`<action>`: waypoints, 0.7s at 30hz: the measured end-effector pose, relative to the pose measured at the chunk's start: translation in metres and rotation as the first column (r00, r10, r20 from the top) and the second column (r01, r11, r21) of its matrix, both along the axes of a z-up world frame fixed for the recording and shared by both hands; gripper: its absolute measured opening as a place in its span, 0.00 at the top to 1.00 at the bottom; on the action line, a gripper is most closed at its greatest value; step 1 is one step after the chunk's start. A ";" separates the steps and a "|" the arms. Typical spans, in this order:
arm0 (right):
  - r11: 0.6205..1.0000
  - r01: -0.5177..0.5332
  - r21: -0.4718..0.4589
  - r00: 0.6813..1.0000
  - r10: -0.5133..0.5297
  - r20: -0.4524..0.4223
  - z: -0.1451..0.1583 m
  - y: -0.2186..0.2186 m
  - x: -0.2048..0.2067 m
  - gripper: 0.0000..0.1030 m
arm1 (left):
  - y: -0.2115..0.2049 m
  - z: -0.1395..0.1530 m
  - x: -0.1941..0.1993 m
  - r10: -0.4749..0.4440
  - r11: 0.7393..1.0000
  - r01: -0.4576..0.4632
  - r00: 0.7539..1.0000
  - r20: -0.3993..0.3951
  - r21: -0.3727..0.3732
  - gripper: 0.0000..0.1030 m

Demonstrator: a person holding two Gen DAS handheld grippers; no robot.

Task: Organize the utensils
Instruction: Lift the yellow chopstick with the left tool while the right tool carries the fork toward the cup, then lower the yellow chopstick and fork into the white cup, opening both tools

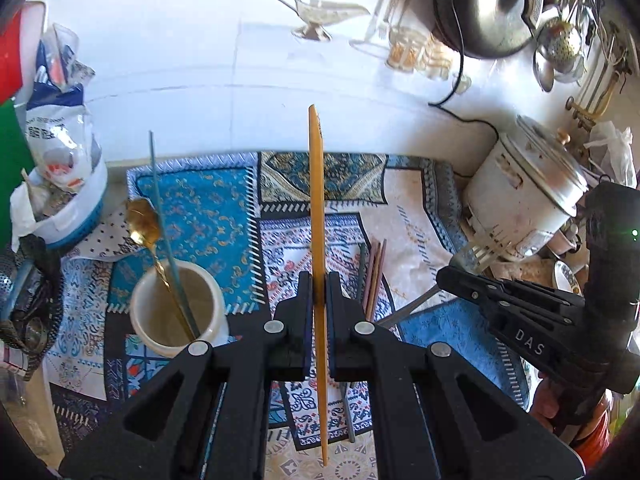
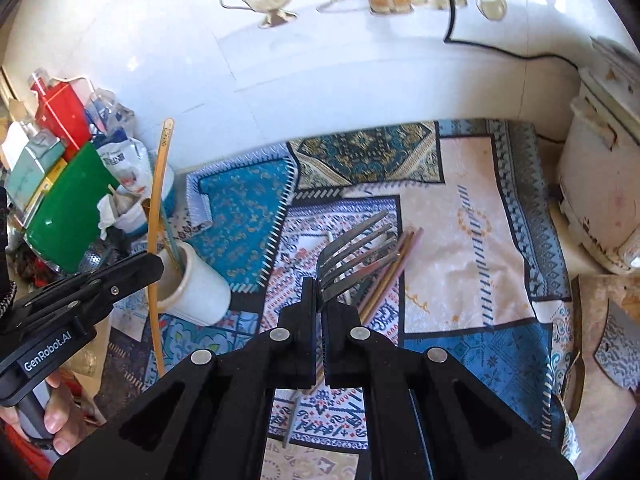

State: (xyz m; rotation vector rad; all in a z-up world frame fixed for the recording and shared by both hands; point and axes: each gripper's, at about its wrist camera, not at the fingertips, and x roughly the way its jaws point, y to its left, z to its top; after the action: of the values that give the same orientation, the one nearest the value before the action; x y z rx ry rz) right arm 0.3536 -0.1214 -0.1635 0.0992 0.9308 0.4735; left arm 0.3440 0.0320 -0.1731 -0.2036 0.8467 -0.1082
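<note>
- Two utensils are held above the patterned cloth (image 1: 440,332).
- A wooden stick (image 1: 317,216) (upright) is clamped by the left gripper (image 1: 319,292); the white jar (image 1: 176,312) stands to its left.
- A steel fork (image 2: 352,252) is clamped by the right gripper (image 2: 319,300); chopsticks (image 2: 390,270) lie just beyond.

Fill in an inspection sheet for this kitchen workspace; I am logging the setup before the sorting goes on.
Surface: patterned blue cloth over the counter, against a white tiled wall.
Job's things: white ceramic holder holding a gold spoon and a thin dark stick; yellow flat utensil; fork; loose chopsticks on the cloth.
Clutter: bags and boxes at the left, an old rice cooker at the right.
Grippers: left claw shut on the yellow flat utensil; right claw shut on the fork.
Cables: black cord along the wall toward the rice cooker.
Surroundings: hanging ladles and strainer, metal pot.
</note>
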 end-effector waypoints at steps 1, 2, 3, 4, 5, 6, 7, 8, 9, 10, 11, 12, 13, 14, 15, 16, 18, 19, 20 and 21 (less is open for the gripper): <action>1.000 -0.007 0.001 1.000 0.007 0.010 0.004 0.003 0.000 0.98 | 0.004 0.004 -0.001 0.011 1.000 -0.011 1.000 0.011 0.001 0.96; 1.000 -0.013 0.003 1.000 0.013 0.019 0.008 0.007 -0.001 0.98 | 0.008 0.008 -0.001 0.020 1.000 -0.020 1.000 0.020 0.001 0.96; 1.000 -0.021 0.004 0.999 0.021 0.028 0.011 0.010 -0.001 0.98 | 0.013 0.012 -0.002 0.032 0.999 -0.032 0.999 0.033 0.003 0.96; 1.000 -0.028 0.007 0.999 0.027 0.037 0.016 0.013 -0.001 0.98 | 0.017 0.016 -0.002 0.044 0.999 -0.044 0.998 0.044 0.005 0.96; 0.999 -0.036 0.010 0.998 0.036 0.046 0.020 0.017 -0.001 0.98 | 0.022 0.020 -0.002 0.055 0.998 -0.055 0.997 0.055 0.008 0.96; 0.999 -0.044 0.011 0.998 0.043 0.053 0.023 0.021 -0.001 0.98 | 0.027 0.024 -0.003 0.070 0.998 -0.070 0.995 0.068 0.007 0.96; 0.999 -0.051 0.011 0.997 0.050 0.062 0.027 0.024 -0.002 0.98 | 0.033 0.028 -0.002 0.082 0.997 -0.083 0.994 0.078 0.004 0.96; 0.998 -0.061 0.013 0.996 0.060 0.073 0.031 0.029 -0.002 0.98 | 0.038 0.032 -0.002 0.095 0.995 -0.095 0.992 0.087 0.002 0.96; 0.997 -0.071 0.014 0.994 0.070 0.083 0.034 0.033 -0.002 0.98 | 0.043 0.035 -0.002 0.110 0.994 -0.110 0.989 0.099 0.002 0.96; 0.997 -0.079 0.016 0.993 0.077 0.092 0.038 0.036 -0.003 0.98 | 0.049 0.039 -0.002 0.123 0.992 -0.124 0.986 0.109 0.005 0.96; 0.996 -0.087 0.018 0.991 0.085 0.099 0.041 0.040 -0.003 0.98 | 0.053 0.042 -0.001 0.135 0.990 -0.137 0.984 0.118 0.009 0.96; 0.995 -0.096 0.020 0.990 0.093 0.106 0.044 0.043 -0.003 0.98 | 0.058 0.045 0.000 0.147 0.989 -0.150 0.981 0.127 0.010 0.96; 0.994 -0.106 0.024 0.988 0.102 0.112 0.047 0.047 -0.003 0.98 | 0.063 0.048 0.001 0.163 0.986 -0.166 0.977 0.139 0.011 0.96; 0.993 -0.114 0.027 0.987 0.110 0.117 0.049 0.051 -0.002 0.98 | 0.067 0.050 0.002 0.174 0.984 -0.178 0.974 0.147 0.011 0.96; 0.992 -0.122 0.032 0.986 0.117 0.121 0.050 0.054 -0.001 0.98 | 0.072 0.052 0.003 0.186 0.982 -0.189 0.970 0.156 0.007 0.96; 0.991 -0.132 0.036 0.984 0.127 0.124 0.052 0.058 -0.001 0.98 | 0.076 0.054 0.004 0.196 0.980 -0.200 0.967 0.163 0.004 0.96; 0.987 -0.153 0.043 0.980 0.146 0.132 0.055 0.067 0.001 0.98 | 0.082 0.055 0.007 0.216 0.975 -0.221 0.961 0.172 0.011 0.96; 0.986 -0.161 0.046 0.979 0.154 0.134 0.056 0.070 0.001 0.98 | 0.085 0.055 0.009 0.224 0.973 -0.231 0.958 0.176 0.017 0.96; 0.984 -0.172 0.049 0.977 0.164 0.137 0.057 0.075 0.002 0.98 | 0.087 0.054 0.011 0.232 0.971 -0.239 0.956 0.180 0.022 0.96; 0.981 -0.185 0.052 0.975 0.176 0.139 0.057 0.080 0.004 0.98 | 0.089 0.053 0.012 0.237 0.969 -0.245 0.954 0.182 0.025 0.96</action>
State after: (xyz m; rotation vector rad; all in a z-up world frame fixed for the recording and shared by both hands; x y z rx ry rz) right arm 0.3572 -0.0416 -0.1067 0.0409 0.7959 0.6711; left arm 0.3564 0.1211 -0.1202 -0.2480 0.6399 0.1215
